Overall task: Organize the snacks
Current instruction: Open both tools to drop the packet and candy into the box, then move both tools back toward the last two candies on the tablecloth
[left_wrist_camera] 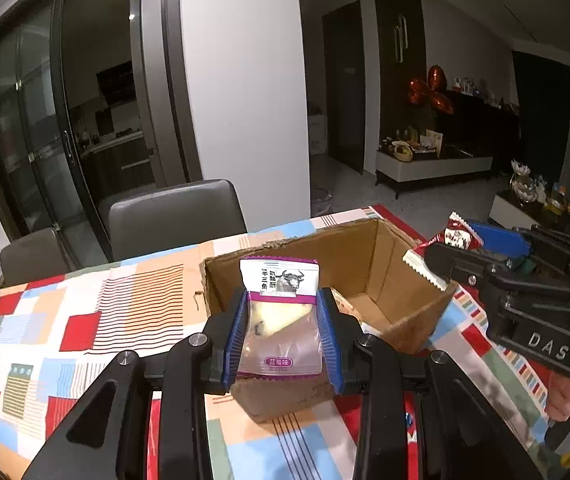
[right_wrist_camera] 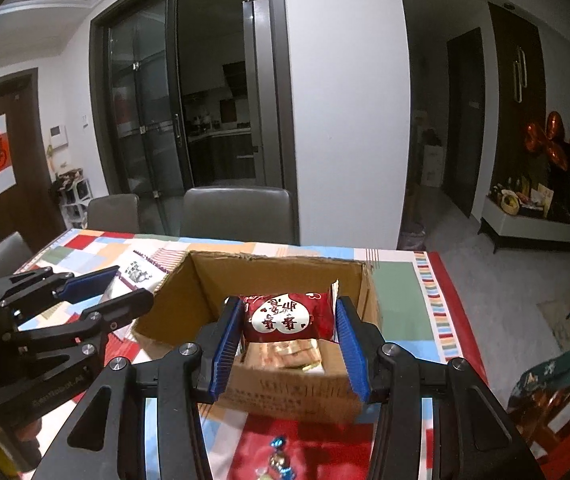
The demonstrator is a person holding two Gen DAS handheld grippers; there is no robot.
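Both grippers carry a snack at the open brown cardboard box (left_wrist_camera: 369, 276) standing on the patchwork-patterned tablecloth (left_wrist_camera: 65, 320). The left gripper (left_wrist_camera: 281, 340) is clamped on a white-and-purple pastry packet (left_wrist_camera: 281, 316), held upright with its long axis vertical, over the box's near-left corner. The right gripper (right_wrist_camera: 290, 330) is clamped on a red-and-white snack packet (right_wrist_camera: 289, 316), long axis lying left to right, above the box's near wall. The box cavity lies just ahead of and below both packets, and golden wrapped snacks (right_wrist_camera: 285, 356) already sit inside at the near end. By my judgement the right packet is nearer to dropping in: it hangs over the opening, while the left sits at the rim. A small blue-wrapped candy (right_wrist_camera: 279, 442) lies on the cloth near the box.
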